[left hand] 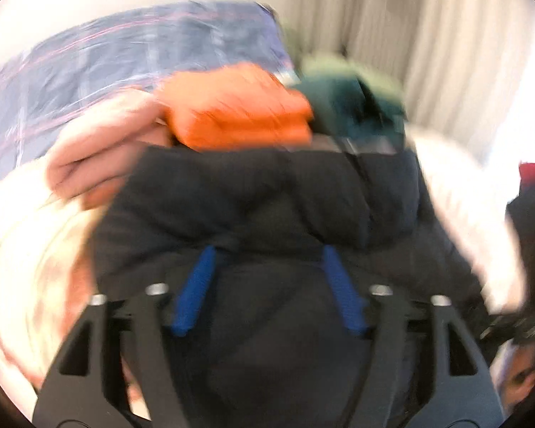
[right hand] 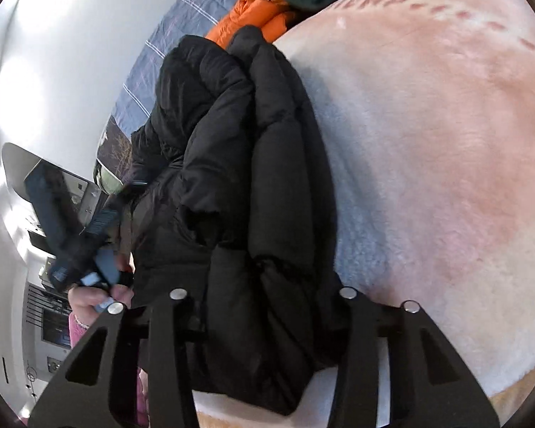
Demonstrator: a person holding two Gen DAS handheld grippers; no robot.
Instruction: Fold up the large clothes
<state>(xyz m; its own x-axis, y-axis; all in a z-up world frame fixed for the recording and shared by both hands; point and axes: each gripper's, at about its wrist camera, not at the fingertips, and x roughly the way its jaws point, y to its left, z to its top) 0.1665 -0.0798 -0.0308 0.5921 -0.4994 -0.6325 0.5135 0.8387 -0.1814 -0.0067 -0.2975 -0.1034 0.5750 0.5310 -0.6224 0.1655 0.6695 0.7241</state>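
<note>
Black puffer jacket [left hand: 267,196] lies bunched on pink fleece blanket [right hand: 428,142], orange garment [left hand: 239,107] at its 12 o'clock; L gripper [left hand: 269,253] jaws wide, pads apart over jacket w/o pinching; R gripper [right hand: 264,321] fingertips buried in jacket, grip can't tell.

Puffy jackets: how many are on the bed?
2. A black puffer jacket lies nearest, under the grippers; an orange puffer jacket sits folded beyond it. A dark green garment beside the orange one may be another.
</note>
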